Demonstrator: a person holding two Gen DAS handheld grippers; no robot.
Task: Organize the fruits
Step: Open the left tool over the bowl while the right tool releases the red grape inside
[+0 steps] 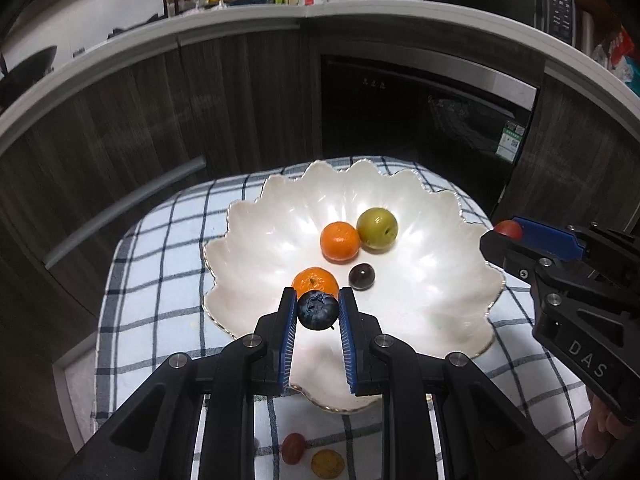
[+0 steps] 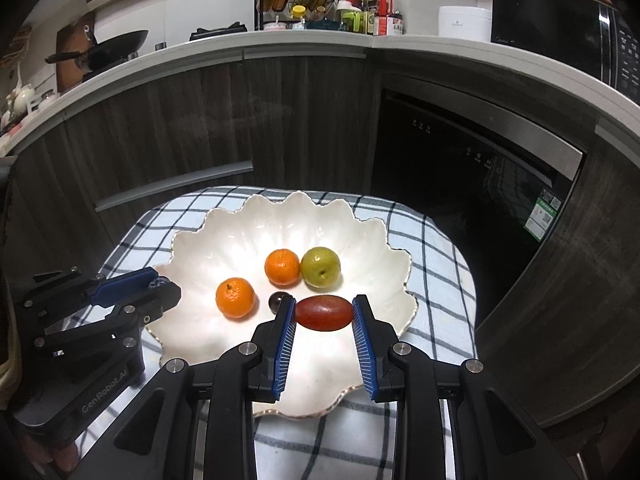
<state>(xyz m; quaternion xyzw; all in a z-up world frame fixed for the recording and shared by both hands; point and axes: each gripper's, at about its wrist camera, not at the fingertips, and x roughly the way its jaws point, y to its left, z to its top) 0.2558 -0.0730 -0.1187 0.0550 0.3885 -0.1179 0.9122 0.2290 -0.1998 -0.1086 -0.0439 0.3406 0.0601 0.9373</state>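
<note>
A white scalloped bowl (image 1: 420, 320) (image 2: 224, 248) sits on a checked cloth. In it lie two small oranges (image 1: 339, 241) (image 2: 235, 297), a green fruit (image 1: 377, 227) (image 2: 320, 267) and a dark grape (image 1: 361, 276) (image 2: 277, 301). My left gripper (image 1: 318, 310) is shut on a blueberry (image 1: 317, 311) above the bowl's near side. My right gripper (image 2: 324, 313) is shut on an oblong red fruit (image 2: 324, 313) over the bowl's near right part. In the left wrist view the right gripper (image 1: 505, 236) shows at the bowl's right rim with the red fruit (image 1: 509, 229) at its tip.
On the cloth (image 1: 160, 248) in front of the bowl lie a red fruit (image 1: 293, 447) and a small orange-yellow fruit (image 1: 327, 464). Dark cabinets (image 2: 160, 128) and a black oven door (image 2: 460, 168) stand behind the table. A hand (image 1: 600, 428) shows at the right edge.
</note>
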